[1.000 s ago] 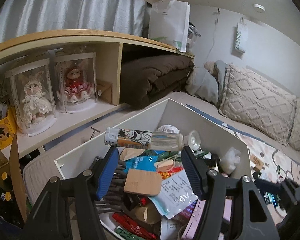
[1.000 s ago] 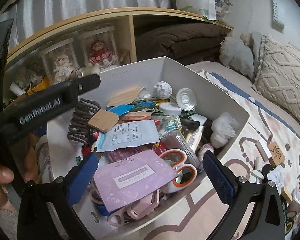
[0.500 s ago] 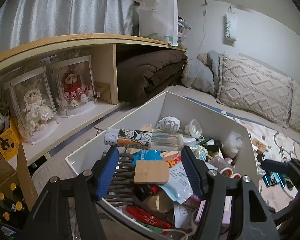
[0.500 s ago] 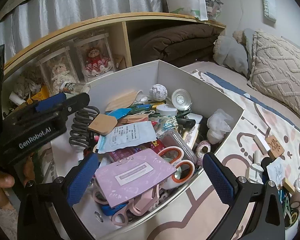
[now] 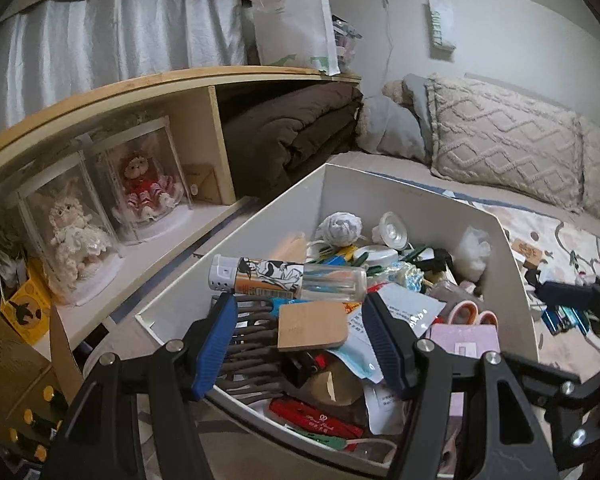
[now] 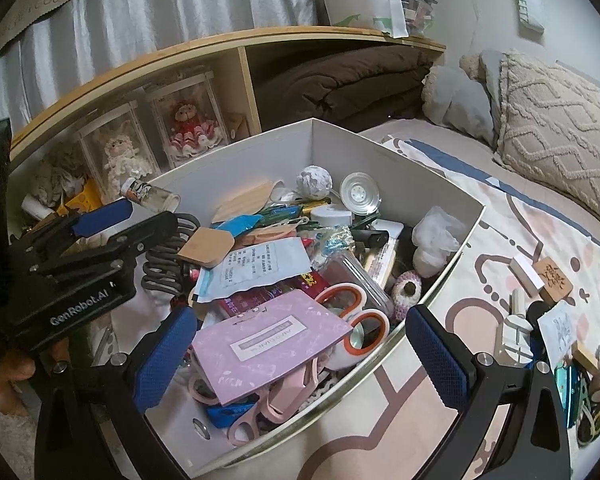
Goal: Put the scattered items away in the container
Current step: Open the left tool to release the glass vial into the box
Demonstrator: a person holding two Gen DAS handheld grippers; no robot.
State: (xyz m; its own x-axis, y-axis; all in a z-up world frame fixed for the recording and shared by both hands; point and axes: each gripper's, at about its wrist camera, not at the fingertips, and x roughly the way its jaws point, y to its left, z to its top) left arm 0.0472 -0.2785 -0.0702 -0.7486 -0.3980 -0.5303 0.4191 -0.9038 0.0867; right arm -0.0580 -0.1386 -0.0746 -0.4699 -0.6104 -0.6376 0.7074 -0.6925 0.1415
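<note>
Left gripper [image 5: 296,336]: blue pads pinching a clear lighter with orange printed sleeve [image 5: 288,278] endwise, above the white cardboard container [image 5: 512,276].
Right gripper [image 6: 300,352]: jaws spread, empty.
Risk: the lighter's smooth ends slipping, dropping it outside the box onto the patterned bedspread [image 6: 496,248].
</note>
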